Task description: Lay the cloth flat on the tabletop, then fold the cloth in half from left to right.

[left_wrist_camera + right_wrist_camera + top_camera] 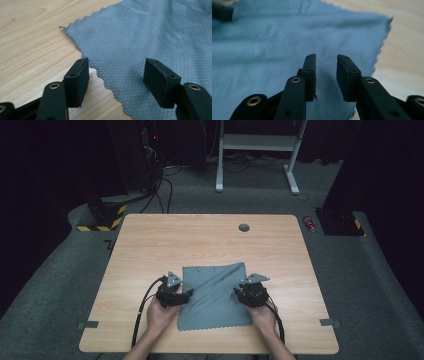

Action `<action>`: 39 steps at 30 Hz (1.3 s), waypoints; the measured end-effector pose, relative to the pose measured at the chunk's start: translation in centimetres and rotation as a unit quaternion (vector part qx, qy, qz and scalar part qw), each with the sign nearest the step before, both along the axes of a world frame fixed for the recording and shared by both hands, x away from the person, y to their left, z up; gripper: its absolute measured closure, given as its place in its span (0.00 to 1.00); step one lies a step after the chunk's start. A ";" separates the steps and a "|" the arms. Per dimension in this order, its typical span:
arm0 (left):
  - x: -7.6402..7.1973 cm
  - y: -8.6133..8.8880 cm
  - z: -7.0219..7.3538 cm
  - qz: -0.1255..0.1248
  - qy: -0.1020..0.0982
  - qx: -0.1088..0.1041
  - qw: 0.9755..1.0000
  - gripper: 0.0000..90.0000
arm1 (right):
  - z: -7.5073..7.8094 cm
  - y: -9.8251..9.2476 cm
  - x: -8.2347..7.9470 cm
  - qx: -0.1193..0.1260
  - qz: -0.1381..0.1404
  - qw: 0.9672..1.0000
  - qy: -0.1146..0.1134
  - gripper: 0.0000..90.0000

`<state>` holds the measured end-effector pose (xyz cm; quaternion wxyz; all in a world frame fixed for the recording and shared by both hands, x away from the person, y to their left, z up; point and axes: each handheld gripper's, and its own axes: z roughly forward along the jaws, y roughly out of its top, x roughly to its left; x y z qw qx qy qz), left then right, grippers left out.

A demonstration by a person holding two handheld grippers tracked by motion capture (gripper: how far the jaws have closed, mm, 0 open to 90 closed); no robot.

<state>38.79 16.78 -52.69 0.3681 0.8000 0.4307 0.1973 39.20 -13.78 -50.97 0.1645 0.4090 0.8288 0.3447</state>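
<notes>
Cloth [216,296], grey-blue with a fine diamond weave and pinked zigzag edges, is lying flat on the wooden tabletop [150,245] at the lower centre of the high view, near-square, its slightly longer axis running up the frame, tilted slightly. Left gripper [183,296] is hovering at its left edge, jaws spread, pinching nothing. Right gripper [240,292] is sitting over the right edge, jaws parted and empty.

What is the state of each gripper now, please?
Left gripper: open, jaws wide apart over the edge of the grey cloth, holding nothing.
Right gripper: open, a narrow gap between the jaws, above the cloth, holding nothing.
</notes>
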 end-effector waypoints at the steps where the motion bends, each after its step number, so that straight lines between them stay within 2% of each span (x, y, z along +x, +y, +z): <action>1: 0.0 0.0 0.0 0.000 0.000 0.000 1.000 0.42 | -0.2 -0.1 -0.3 0.000 0.001 1.000 0.001 0.76; 2: 0.0 0.0 0.0 0.000 -0.001 0.002 1.000 0.42 | -0.5 -0.3 -0.7 -0.005 0.002 1.000 0.005 0.75; 4: 0.0 0.0 0.0 0.001 0.000 0.002 1.000 0.41 | -1.0 -0.7 -1.5 -0.008 0.007 1.000 -0.013 0.76; 8: 0.0 0.1 0.0 0.000 0.000 0.003 1.000 0.40 | -1.1 -1.1 -2.5 -0.007 0.012 1.000 -0.023 0.74; 10: -0.4 0.2 0.0 -0.004 0.002 -0.003 1.000 0.41 | -0.9 -1.0 -2.5 -0.017 0.000 1.000 -0.020 0.68; 11: -0.6 0.3 0.1 -0.005 0.006 -0.006 1.000 0.42 | -0.8 -0.9 -2.5 -0.020 -0.004 1.000 -0.018 0.68; 13: -1.6 0.4 0.3 -0.018 0.014 -0.009 1.000 0.42 | -0.6 -0.8 -2.7 -0.009 -0.003 1.000 -0.020 0.67; 14: -2.0 0.4 0.3 -0.023 0.011 -0.008 1.000 0.42 | -0.5 -0.7 -3.2 0.003 0.001 1.000 -0.024 0.67; 16: -2.8 0.4 0.7 -0.034 0.005 0.000 0.999 0.42 | -0.6 -0.4 -3.7 0.004 0.007 1.000 -0.024 0.66; 18: -3.3 0.3 0.9 -0.045 0.003 0.016 0.999 0.42 | -1.1 -0.1 -4.1 -0.009 0.014 1.000 -0.019 0.65; 20: -3.5 0.3 0.8 -0.047 0.011 0.033 0.998 0.41 | -1.3 -0.4 -4.5 0.002 0.012 1.000 -0.026 0.65; 21: -3.5 0.4 0.7 -0.045 0.013 0.034 0.998 0.41 | -1.4 -0.6 -4.6 0.009 0.011 1.000 -0.027 0.64; 23: -3.6 0.8 0.4 -0.043 0.018 0.014 0.999 0.41 | -1.4 -0.7 -4.7 0.005 0.014 0.999 -0.029 0.63; 25: -3.7 1.2 0.3 -0.044 0.011 0.015 0.999 0.41 | -1.4 -0.8 -4.9 0.004 0.017 0.999 -0.030 0.62; 27: -4.0 1.4 0.0 -0.045 -0.001 0.003 0.999 0.41 | -1.4 -0.9 -4.9 0.005 0.018 0.999 -0.029 0.62; 39: -4.0 1.3 0.0 -0.036 0.000 0.002 0.999 0.37 | -1.4 -0.9 -4.9 0.004 0.018 0.999 -0.029 0.61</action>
